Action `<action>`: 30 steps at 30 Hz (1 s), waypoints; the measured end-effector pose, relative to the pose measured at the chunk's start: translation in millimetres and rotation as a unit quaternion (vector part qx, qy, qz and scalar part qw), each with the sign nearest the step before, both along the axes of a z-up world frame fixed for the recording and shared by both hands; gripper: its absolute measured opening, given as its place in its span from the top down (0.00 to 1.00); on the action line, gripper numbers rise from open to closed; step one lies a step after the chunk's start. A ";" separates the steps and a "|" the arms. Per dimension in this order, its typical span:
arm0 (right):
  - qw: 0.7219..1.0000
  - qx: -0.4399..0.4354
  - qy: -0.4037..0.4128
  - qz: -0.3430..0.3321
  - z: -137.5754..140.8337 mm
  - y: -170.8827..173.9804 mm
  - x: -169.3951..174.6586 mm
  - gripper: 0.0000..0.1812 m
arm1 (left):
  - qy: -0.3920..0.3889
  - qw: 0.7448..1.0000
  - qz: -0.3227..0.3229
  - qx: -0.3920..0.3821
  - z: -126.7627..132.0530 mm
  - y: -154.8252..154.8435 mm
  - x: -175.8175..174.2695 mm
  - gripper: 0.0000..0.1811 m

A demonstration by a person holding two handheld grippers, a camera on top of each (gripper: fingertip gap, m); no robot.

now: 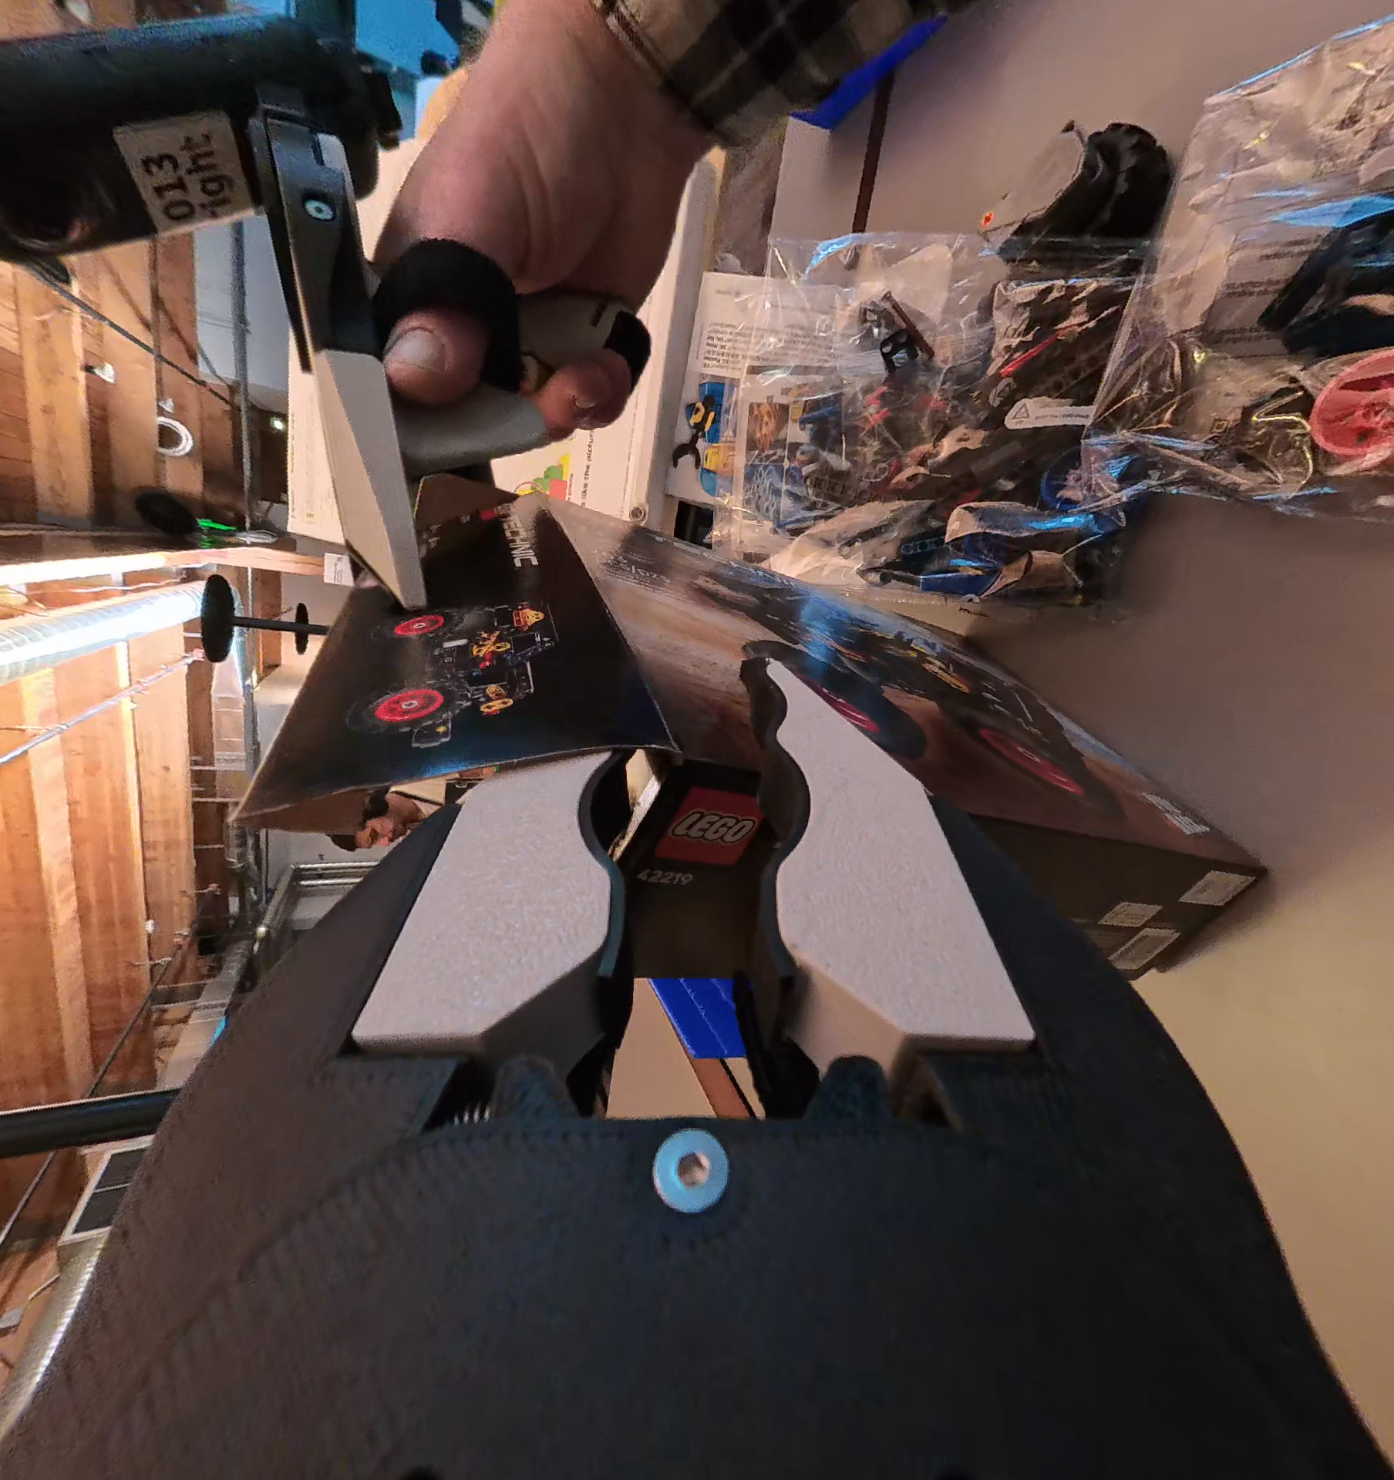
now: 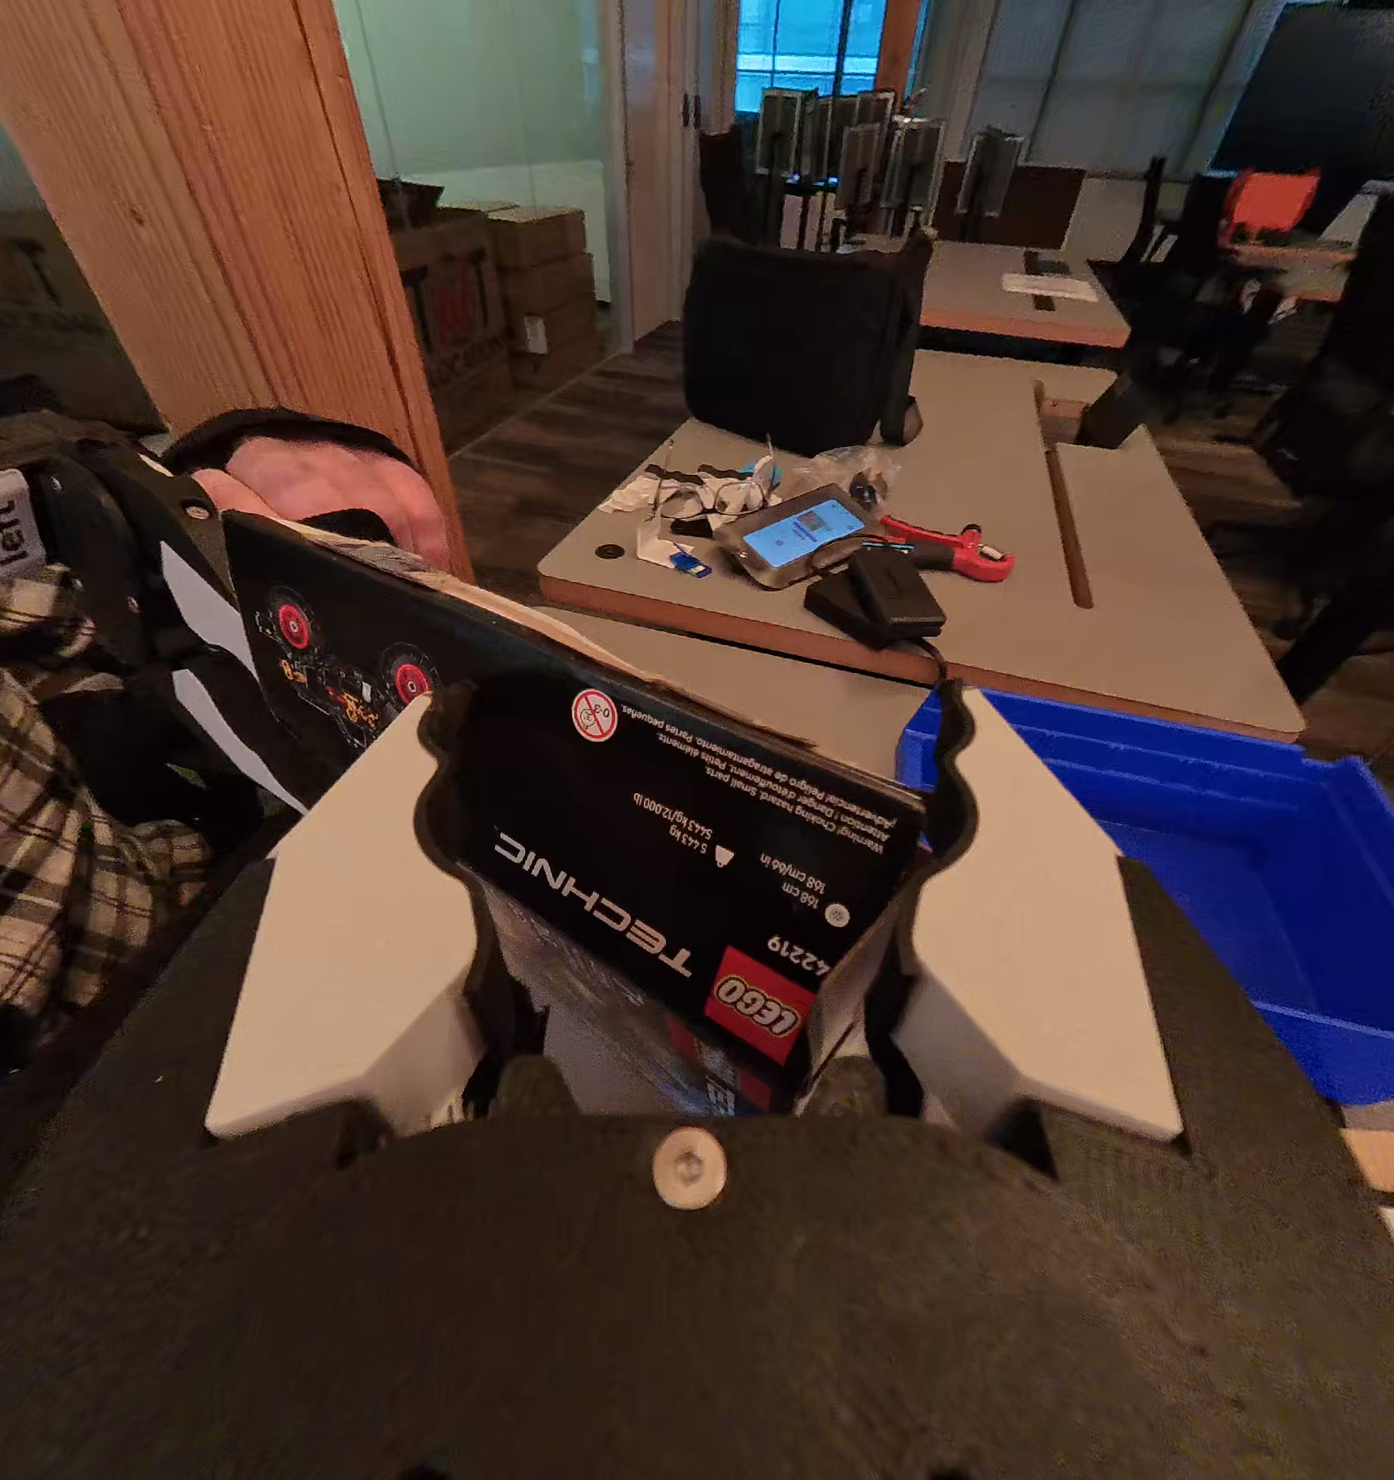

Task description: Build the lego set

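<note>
Both grippers, left (image 1: 690,809) and right (image 2: 690,817), clamp the black set box (image 2: 678,849), contents hidden; grey table (image 1: 1278,721) at frame right.

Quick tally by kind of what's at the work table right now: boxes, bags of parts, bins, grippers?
Set box: 1
Clear bags of parts: 2
Blue bin: 1
Grippers, left gripper and right gripper: 2
Total: 6
</note>
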State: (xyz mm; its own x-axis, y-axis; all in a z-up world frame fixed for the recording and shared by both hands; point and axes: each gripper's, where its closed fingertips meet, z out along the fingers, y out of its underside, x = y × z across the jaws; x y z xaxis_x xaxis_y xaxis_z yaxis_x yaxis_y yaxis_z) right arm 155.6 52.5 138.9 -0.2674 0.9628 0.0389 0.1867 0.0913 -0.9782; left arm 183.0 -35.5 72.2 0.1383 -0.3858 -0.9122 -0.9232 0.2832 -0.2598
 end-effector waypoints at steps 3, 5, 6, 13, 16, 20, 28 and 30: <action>1.000 -0.013 0.020 -0.007 8.1 6.2 6.0 0.38 | -0.003 1.000 0.004 -0.003 0.3 4.0 -1.8 0.86; 0.997 -0.010 0.056 -0.047 19.0 18.0 16.9 0.39 | -0.008 1.000 0.004 -0.008 0.1 5.8 -4.3 0.86; 0.996 -0.009 0.058 -0.064 18.9 22.3 23.7 0.39 | -0.010 1.000 0.003 -0.008 0.2 5.9 -4.0 0.86; 0.971 0.226 -0.032 -0.069 5.7 -7.4 30.3 0.52 | -0.028 0.999 0.011 -0.034 0.6 14.2 -8.5 0.86; 0.942 0.300 -0.136 -0.065 -15.1 -11.3 20.8 0.54 | -0.050 0.997 0.013 -0.057 1.4 15.5 -9.8 0.86; 0.943 0.308 -0.109 -0.068 -2.6 -15.1 35.9 0.75 | -0.090 0.993 0.016 -0.079 4.0 16.4 -14.3 0.87; 0.944 0.310 -0.096 -0.056 -14.5 -27.2 59.1 0.93 | -0.168 0.976 0.022 -0.137 8.6 27.2 -28.8 0.88; 0.942 0.317 -0.093 -0.058 -17.3 -27.6 60.9 0.94 | -0.205 0.962 0.004 -0.180 10.8 23.3 -27.0 0.89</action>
State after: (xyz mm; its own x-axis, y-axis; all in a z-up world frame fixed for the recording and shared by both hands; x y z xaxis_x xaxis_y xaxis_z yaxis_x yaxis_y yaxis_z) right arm 216.5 25.0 121.6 -0.2207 0.7852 0.5786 0.3939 0.6144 -0.6836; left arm 156.0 -12.2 83.0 0.4632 -0.6633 -0.5877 -0.7237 0.0997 -0.6829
